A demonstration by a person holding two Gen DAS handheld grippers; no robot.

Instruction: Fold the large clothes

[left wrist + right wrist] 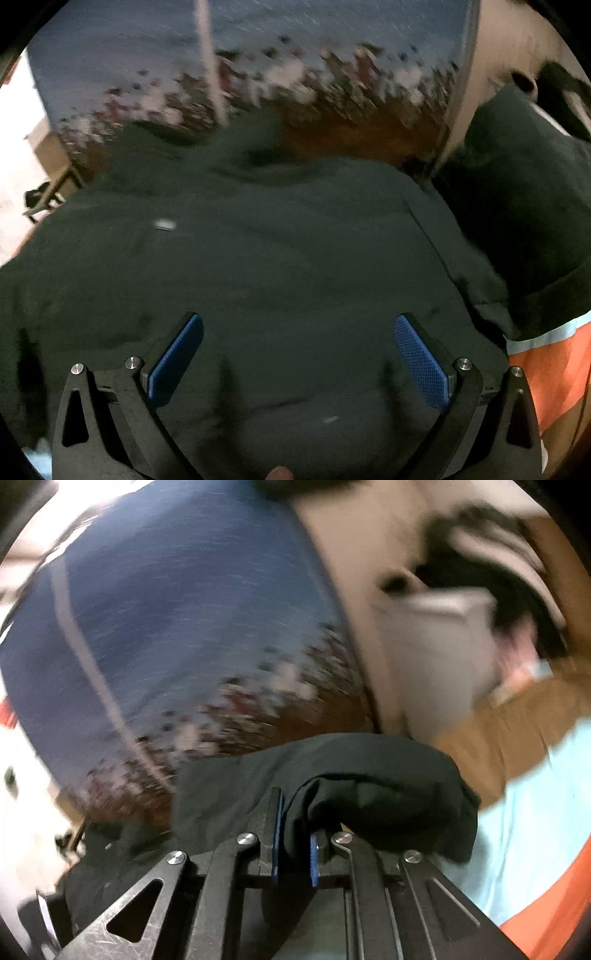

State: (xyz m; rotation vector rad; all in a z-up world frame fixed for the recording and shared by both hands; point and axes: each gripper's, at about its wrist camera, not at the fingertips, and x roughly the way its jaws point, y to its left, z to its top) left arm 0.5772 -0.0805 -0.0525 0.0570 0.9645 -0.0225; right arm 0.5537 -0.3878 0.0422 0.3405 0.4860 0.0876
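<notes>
The right gripper (295,834) is seen pressed together on a bunched fold of the dark garment (332,775), which is lifted above the blue patterned bedcover (177,609), while the left gripper (297,332) is held spread wide over the same garment (258,251), nothing being pinched between its blue pads (421,362).

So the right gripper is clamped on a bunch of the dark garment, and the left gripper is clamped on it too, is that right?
Not quite. The right gripper is shut on the dark garment, but the left gripper is open: in the left wrist view its blue pads stand wide apart above the cloth, gripping nothing.
</notes>
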